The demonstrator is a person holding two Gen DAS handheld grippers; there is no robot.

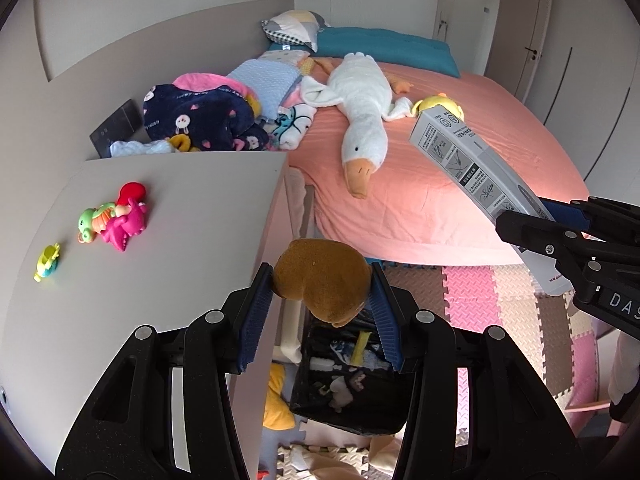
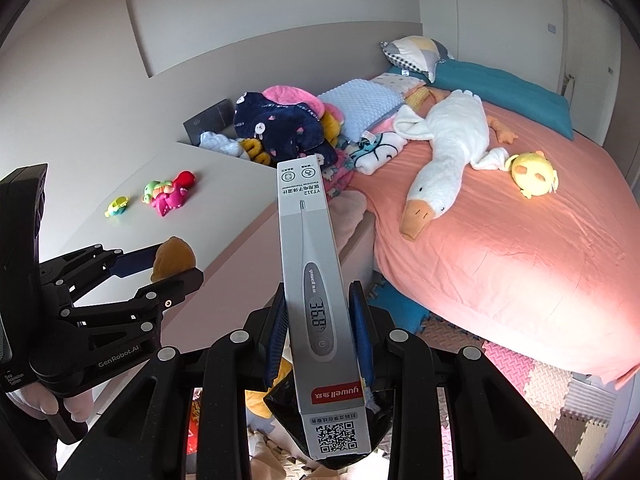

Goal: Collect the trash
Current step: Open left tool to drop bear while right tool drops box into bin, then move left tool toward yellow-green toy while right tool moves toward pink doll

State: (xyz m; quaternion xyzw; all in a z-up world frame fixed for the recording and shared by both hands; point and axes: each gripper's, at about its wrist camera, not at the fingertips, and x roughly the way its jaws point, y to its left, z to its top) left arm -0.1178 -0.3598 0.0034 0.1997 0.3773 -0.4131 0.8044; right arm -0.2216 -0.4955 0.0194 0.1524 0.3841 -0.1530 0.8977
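Right wrist: one thermometer box [image 2: 320, 300], one goose [image 2: 444, 160]

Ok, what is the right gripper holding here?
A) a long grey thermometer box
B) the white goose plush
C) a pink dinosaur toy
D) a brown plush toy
A: in the right wrist view the right gripper is shut on the thermometer box, its pads pressing both long sides; the brown plush toy sits in the left gripper instead.

The bed sheet [image 2: 520, 260] was salmon pink; on it lay a white goose [image 2: 448, 152] with an orange beak. Beside it, a navy blanket [image 2: 280, 128] bore bunny prints. The thermometer box [image 2: 316, 280] was grey.
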